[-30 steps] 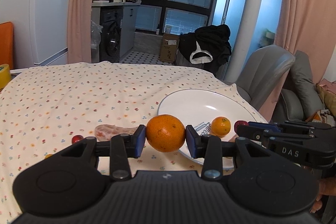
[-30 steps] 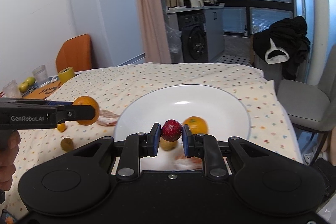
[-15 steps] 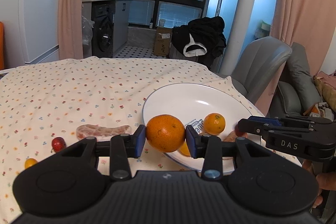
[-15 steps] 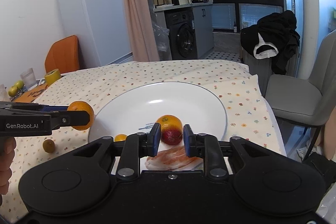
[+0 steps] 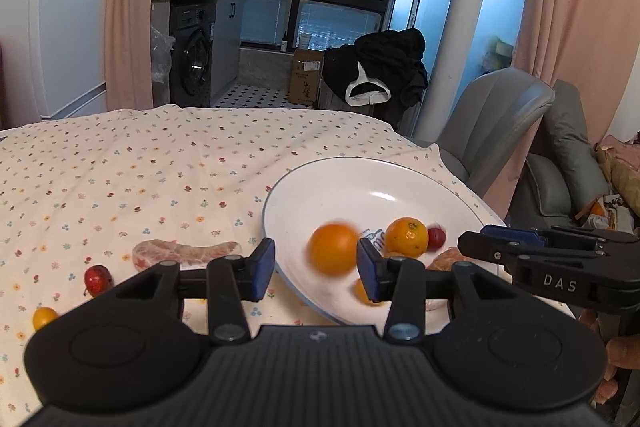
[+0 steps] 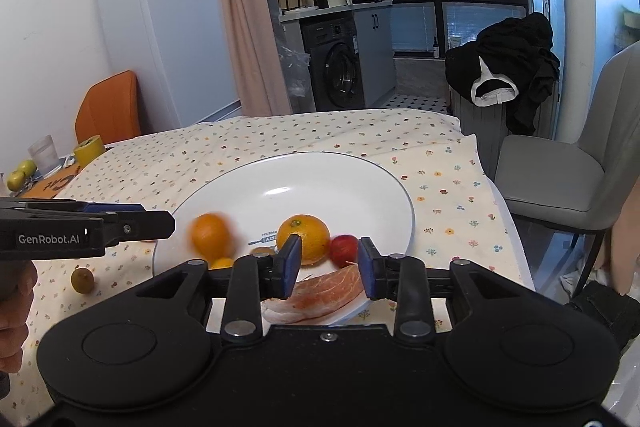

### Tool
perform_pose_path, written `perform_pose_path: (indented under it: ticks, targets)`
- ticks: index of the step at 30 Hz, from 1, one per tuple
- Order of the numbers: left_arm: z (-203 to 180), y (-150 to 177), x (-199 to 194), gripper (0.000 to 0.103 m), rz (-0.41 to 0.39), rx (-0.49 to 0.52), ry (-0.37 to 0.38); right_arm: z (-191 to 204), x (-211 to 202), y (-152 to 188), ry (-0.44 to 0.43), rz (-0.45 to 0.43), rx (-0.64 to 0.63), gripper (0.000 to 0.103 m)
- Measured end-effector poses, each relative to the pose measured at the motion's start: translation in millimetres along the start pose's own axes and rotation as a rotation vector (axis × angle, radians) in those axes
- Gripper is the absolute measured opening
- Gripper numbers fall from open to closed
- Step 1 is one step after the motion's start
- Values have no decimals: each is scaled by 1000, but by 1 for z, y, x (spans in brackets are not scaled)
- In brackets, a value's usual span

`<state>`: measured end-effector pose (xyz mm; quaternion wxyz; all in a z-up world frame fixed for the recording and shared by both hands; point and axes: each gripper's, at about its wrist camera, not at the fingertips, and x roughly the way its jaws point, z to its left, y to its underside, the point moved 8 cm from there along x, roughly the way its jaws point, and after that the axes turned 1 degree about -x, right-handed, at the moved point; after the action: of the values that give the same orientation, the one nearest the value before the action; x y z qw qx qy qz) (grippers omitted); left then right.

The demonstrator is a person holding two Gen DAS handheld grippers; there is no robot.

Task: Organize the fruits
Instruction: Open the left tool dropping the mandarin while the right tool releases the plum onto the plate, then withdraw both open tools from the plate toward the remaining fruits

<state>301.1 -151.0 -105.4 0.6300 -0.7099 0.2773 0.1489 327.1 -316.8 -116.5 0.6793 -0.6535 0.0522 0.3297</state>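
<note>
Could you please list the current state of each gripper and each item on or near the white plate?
Left gripper: open, empty.
Right gripper: open, empty.
Blurred orange: released, in motion over the white plate.
Second orange: resting on plate.
Small red fruit: on plate, beside second orange.
Pink meat slice: lying at plate's near edge.
Long pink meat strip: off plate, on floral tablecloth.
</note>
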Motion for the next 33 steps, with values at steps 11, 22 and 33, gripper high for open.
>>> perform_pose_path:
  ticks: [11,22,33]
  targets:
    - [10,0,-20,53,-15,-2,-23,17,-6,-2,-19,-11,-21,50]
    - [33,2,-49,77,-49,-23,-77,41,-15,-5,-43,-25,-47,59]
    - [57,8,-75,83,-59,-55,-131,65,-21,-5,-76,-28,-68,70]
